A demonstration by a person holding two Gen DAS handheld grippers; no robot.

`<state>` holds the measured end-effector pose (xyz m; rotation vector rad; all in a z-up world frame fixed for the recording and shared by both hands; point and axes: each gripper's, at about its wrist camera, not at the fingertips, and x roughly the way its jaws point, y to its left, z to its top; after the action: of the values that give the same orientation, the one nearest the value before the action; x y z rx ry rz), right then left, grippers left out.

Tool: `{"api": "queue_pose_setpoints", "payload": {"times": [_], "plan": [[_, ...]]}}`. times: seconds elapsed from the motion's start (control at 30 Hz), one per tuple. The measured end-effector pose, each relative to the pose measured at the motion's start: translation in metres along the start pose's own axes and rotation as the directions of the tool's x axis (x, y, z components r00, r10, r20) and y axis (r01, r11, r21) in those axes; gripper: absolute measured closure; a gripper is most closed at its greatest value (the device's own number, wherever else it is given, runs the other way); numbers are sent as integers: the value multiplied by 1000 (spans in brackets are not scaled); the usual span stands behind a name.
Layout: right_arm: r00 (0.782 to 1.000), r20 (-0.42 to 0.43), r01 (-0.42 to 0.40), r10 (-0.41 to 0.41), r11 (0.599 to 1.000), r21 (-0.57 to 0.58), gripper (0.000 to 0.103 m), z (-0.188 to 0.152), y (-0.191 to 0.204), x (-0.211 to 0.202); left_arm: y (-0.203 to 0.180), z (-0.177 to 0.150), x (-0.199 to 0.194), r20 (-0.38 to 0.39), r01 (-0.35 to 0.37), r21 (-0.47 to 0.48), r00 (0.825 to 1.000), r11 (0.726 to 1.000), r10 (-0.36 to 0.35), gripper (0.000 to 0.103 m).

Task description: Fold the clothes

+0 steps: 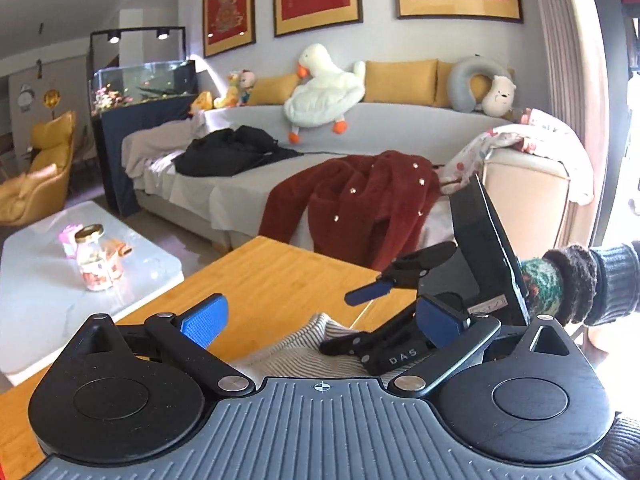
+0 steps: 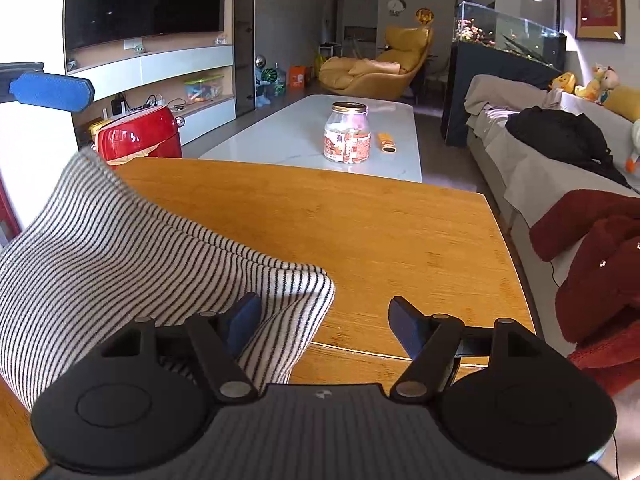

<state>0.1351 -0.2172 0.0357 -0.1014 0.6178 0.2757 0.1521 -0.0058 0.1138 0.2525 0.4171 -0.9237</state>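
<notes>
A black-and-white striped garment (image 2: 132,248) lies on the wooden table (image 2: 380,232), its near edge draped over my right gripper's left finger. My right gripper (image 2: 324,328) is open, the cloth's corner between its jaws. In the left wrist view my left gripper (image 1: 320,320) is open above the striped garment (image 1: 296,348). The right gripper (image 1: 404,284) shows just ahead of it, jaws spread. A blue fingertip (image 2: 52,90) of the left gripper shows at the far left of the right wrist view.
A red coat (image 1: 360,208) and a black garment (image 1: 232,152) lie on the grey sofa (image 1: 400,132) past the table. A white coffee table (image 2: 312,136) holds a jar (image 2: 347,138). A red appliance (image 2: 138,138) stands past the table's left corner.
</notes>
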Motion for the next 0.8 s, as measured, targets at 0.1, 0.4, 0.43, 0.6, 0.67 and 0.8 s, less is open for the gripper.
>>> {"api": "queue_pose_setpoints", "payload": {"times": [0.1, 0.4, 0.43, 0.6, 0.67, 0.8], "plan": [[1000, 17, -3, 2, 1000, 25, 32, -2, 0, -7, 4, -4, 23, -72, -5, 11, 997, 1000, 6, 0], [997, 50, -65, 58, 987, 148, 19, -39, -19, -83, 62, -44, 76, -288, -76, -215, 957, 974, 11, 0], [996, 42, -90, 83, 979, 182, 17, -45, -23, -91, 67, -46, 76, -297, -85, -238, 955, 968, 11, 0], [966, -22, -231, 257, 901, 368, 16, -80, -31, -107, 74, -54, 73, -299, -111, -306, 954, 945, 16, 0], [943, -30, -284, 331, 849, 445, 16, -89, -31, -102, 75, -57, 73, -297, -124, -341, 955, 932, 18, 0], [904, 4, -354, 428, 740, 572, 23, -93, -30, -86, 76, -61, 68, -302, -163, -406, 953, 899, 36, 0]]}}
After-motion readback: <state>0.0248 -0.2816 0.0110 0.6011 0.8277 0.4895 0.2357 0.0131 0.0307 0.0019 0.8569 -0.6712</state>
